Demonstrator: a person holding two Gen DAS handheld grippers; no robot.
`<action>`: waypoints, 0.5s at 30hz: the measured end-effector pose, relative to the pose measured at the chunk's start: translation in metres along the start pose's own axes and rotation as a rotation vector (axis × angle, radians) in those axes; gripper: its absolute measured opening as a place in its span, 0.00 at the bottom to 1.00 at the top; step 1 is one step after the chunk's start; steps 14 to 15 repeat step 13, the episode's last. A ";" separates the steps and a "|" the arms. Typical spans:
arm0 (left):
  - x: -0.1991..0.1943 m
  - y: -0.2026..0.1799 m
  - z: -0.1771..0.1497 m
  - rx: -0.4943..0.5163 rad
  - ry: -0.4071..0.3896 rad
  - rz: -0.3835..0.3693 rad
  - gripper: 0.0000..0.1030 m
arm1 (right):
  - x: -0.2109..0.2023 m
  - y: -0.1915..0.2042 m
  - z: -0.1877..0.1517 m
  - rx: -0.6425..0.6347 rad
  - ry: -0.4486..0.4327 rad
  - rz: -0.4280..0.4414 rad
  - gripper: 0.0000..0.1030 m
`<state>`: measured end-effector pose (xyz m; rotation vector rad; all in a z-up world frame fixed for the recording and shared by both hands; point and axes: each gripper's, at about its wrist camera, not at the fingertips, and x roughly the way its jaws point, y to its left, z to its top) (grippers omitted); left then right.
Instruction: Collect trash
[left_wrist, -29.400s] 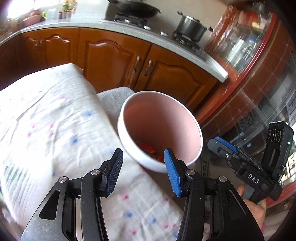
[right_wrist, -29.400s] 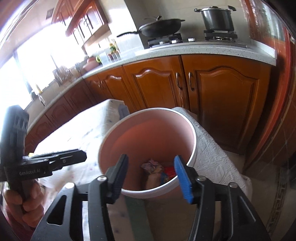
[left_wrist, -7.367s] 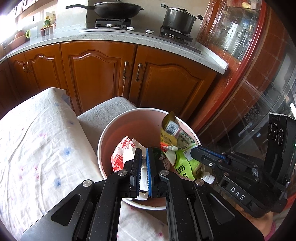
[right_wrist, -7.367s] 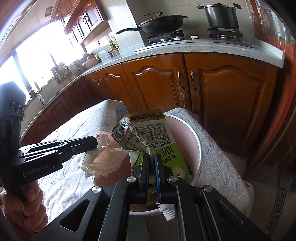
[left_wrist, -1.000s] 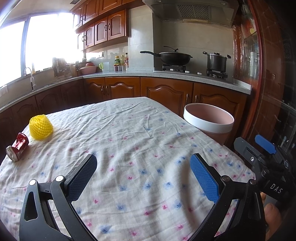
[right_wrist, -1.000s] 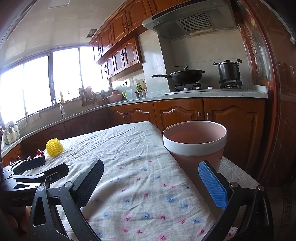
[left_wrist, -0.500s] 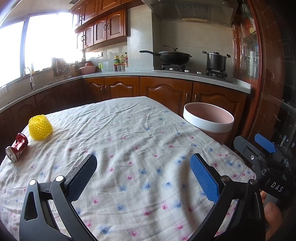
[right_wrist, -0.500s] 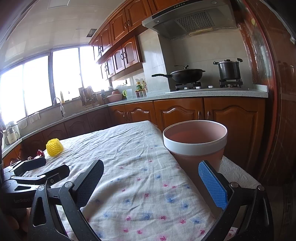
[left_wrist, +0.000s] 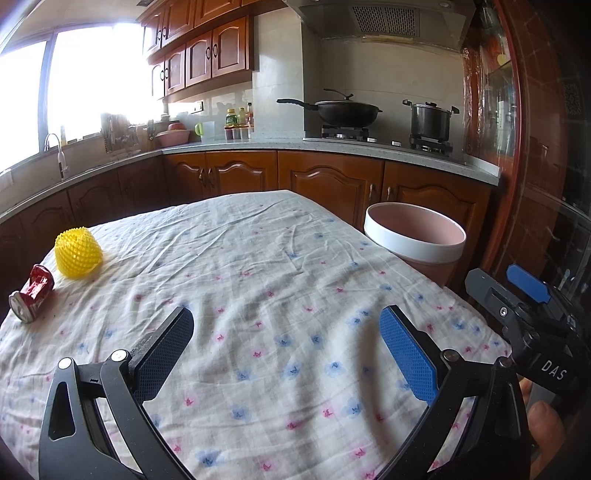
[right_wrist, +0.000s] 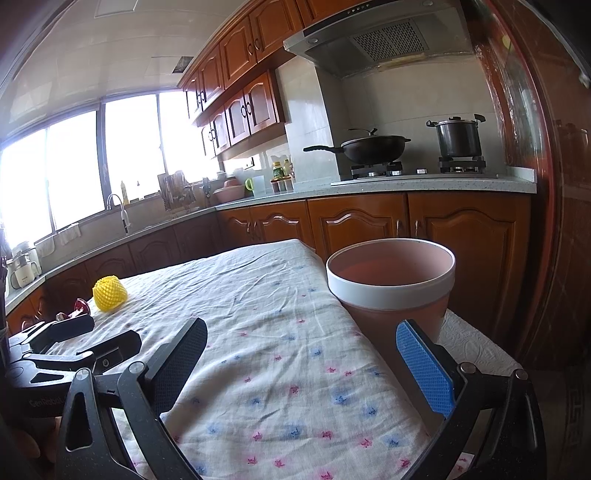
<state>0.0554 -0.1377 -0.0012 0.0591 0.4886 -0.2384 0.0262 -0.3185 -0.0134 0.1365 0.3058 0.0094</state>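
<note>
The left gripper (left_wrist: 286, 336) hung above the table (left_wrist: 258, 280), which was draped in a white cloth printed with small pink and blue flowers; its fingers (left_wrist: 404, 350) were spread wide and held nothing. The right gripper (right_wrist: 301, 354) was just beside it, likewise with fingers far apart and empty, one pad black and the other blue (right_wrist: 424, 373).

Two pieces of trash lay near the far left edge of the cloth: a yellow foam fruit net (left_wrist: 78, 253), standing like a small dome, and a crushed red drink can (left_wrist: 32, 292) on its side just beside it, the two close but apart. In the right wrist view the can (right_wrist: 79, 305) was largely hidden behind the left gripper's fingers.

A round pink bin with a white rim (left_wrist: 413, 242) stood off the right edge of the table, on a white textured mat (right_wrist: 476, 347). Its contents could not be seen from either view. Behind it, a dark wok (left_wrist: 347, 110) and a steel pot (left_wrist: 430, 120) sat on the stove.
</note>
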 end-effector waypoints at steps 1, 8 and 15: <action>0.000 0.000 0.000 0.000 0.000 -0.001 1.00 | 0.000 0.001 0.000 0.000 0.000 -0.001 1.00; 0.001 0.001 0.000 0.001 0.003 -0.004 1.00 | 0.000 0.001 -0.001 0.000 0.002 0.000 1.00; 0.001 0.002 0.000 0.001 0.007 -0.009 1.00 | 0.000 0.003 -0.001 0.003 0.008 0.004 1.00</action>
